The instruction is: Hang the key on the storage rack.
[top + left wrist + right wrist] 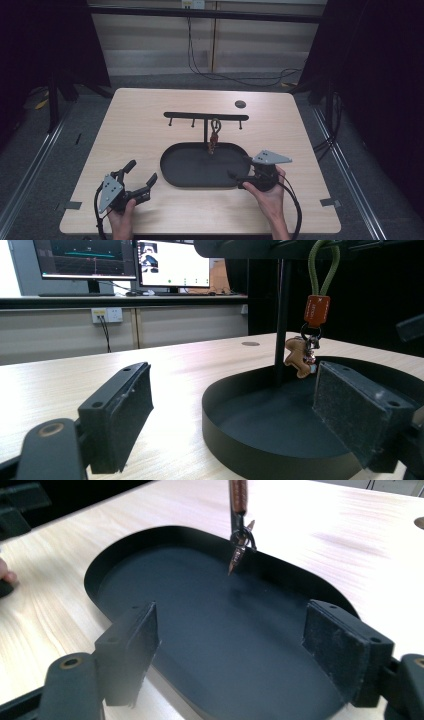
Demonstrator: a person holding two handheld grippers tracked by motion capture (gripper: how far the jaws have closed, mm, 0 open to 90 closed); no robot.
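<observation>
On the worktop (150,125), the black tray (172,172) sat mid-way, a keychain (214,135) dangling over it from the rack (205,116). You held your left claw (142,177) wide left of the tray and your right claw (240,167) wide at its right rim, both empty.

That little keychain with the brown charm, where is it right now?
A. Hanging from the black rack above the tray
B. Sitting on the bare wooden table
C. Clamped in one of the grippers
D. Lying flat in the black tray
A: the keychain dangles by its green loop from the black rack, its charm in the air over the black tray, and both grippers are open and empty.
</observation>
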